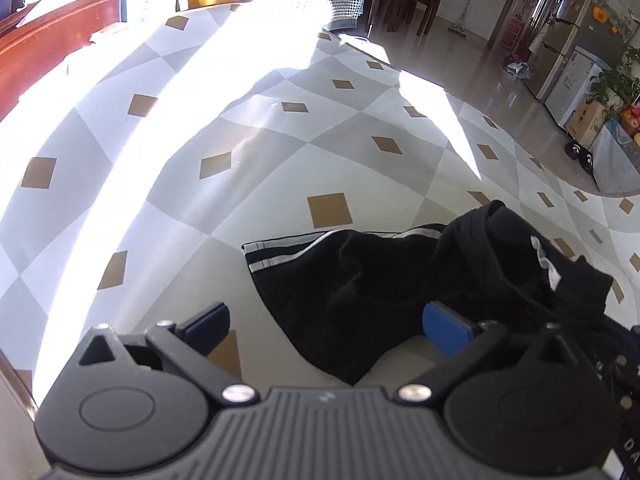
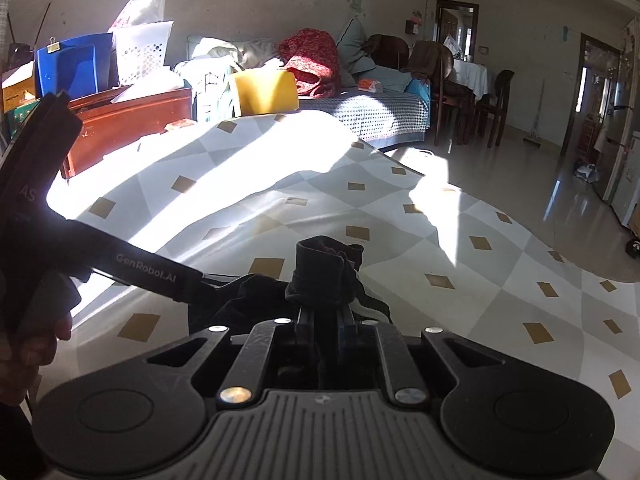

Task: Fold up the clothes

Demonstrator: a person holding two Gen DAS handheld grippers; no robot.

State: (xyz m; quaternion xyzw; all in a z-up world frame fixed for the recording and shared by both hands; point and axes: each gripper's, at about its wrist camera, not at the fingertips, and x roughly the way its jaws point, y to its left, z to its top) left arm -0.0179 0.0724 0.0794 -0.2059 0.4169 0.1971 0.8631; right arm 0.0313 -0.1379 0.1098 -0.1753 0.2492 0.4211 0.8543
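Note:
A black garment [image 1: 360, 292] with white side stripes lies crumpled on the checked tablecloth [image 1: 248, 152], near the front edge. My left gripper [image 1: 326, 326] is open, its blue pads [image 1: 446, 326] spread over the garment's near corner, touching nothing that I can see. In the right wrist view my right gripper [image 2: 326, 312] is shut on a bunched fold of the black garment [image 2: 324, 276], which rises above the fingertips. The left gripper's black body [image 2: 148, 272] reaches in from the left, held by a hand [image 2: 36, 344].
Strong sunlight bands cross the tablecloth [image 2: 280, 184]. A wooden chest [image 2: 128, 124] with a blue box and a white basket stands at the far left. Behind the table are a yellow cushion [image 2: 266, 92], a sofa with clothes, then dining chairs [image 2: 492, 104] and glossy floor to the right.

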